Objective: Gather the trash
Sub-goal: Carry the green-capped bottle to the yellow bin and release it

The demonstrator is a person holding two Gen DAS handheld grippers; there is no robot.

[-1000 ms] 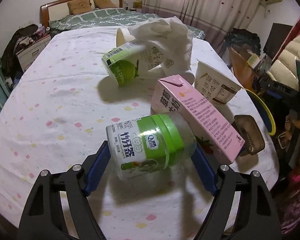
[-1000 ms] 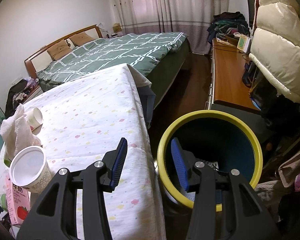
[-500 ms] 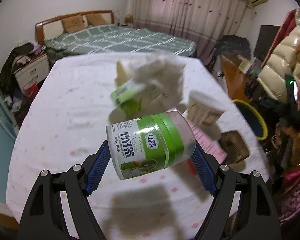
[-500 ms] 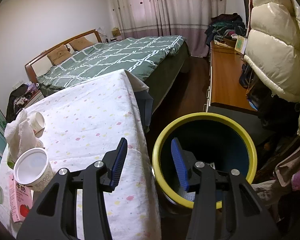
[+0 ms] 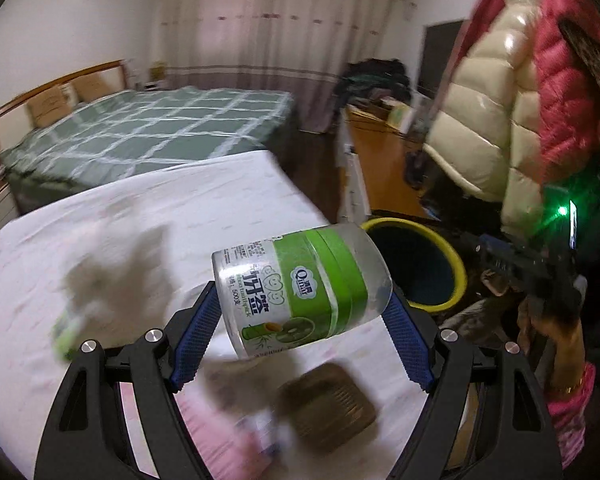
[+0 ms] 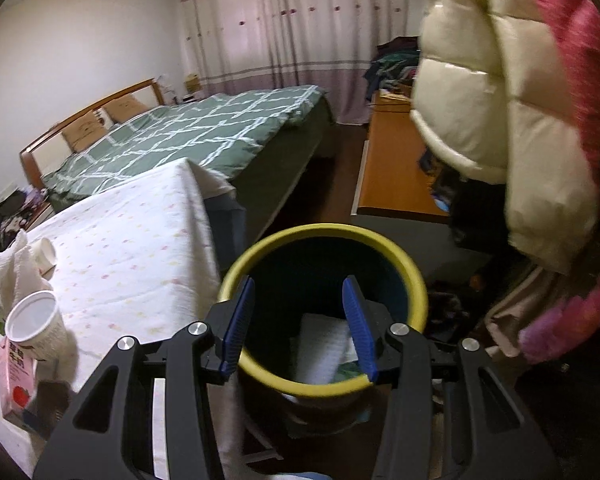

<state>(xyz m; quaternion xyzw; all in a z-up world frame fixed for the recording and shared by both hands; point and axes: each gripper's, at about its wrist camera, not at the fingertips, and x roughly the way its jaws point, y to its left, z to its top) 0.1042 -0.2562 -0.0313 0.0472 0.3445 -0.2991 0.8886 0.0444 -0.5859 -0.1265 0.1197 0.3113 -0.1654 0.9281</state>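
Left wrist view. At nine o'clock, blurred trash lies on the white spotted tablecloth point(image 5: 148, 208): a green carton point(image 5: 66, 334) and a pale crumpled mass beside it. At six o'clock sit a pink milk carton point(image 5: 224, 436) and a brown ribbed lid point(image 5: 326, 402), both smeared by motion. Dead centre, the left gripper point(image 5: 300, 328) clamps a clear plastic jar point(image 5: 300, 288) with a green label, lying on its side and lifted off the table, its blue pads spread wide against the jar's two ends. It is held sideways and high, probably so it can travel over the table edge to the bin. At three o'clock stands the yellow-rimmed bin point(image 5: 458, 268), just beyond the jar, with the person's other hand holding the right gripper past it.

Right wrist view. At eight o'clock on the tablecloth stand a white paper cup point(image 6: 34, 326), the pink milk carton, crumpled tissue point(image 6: 14, 276) and a smaller tipped cup point(image 6: 46, 256) (all still to be collected). At centre the right gripper point(image 6: 300, 320) hovers over the bin's mouth, fingers about half open, gripping nothing and touching nothing. Below them, white paper point(image 6: 324, 344) already lies in the bin. Puffy jackets hang at two o'clock.
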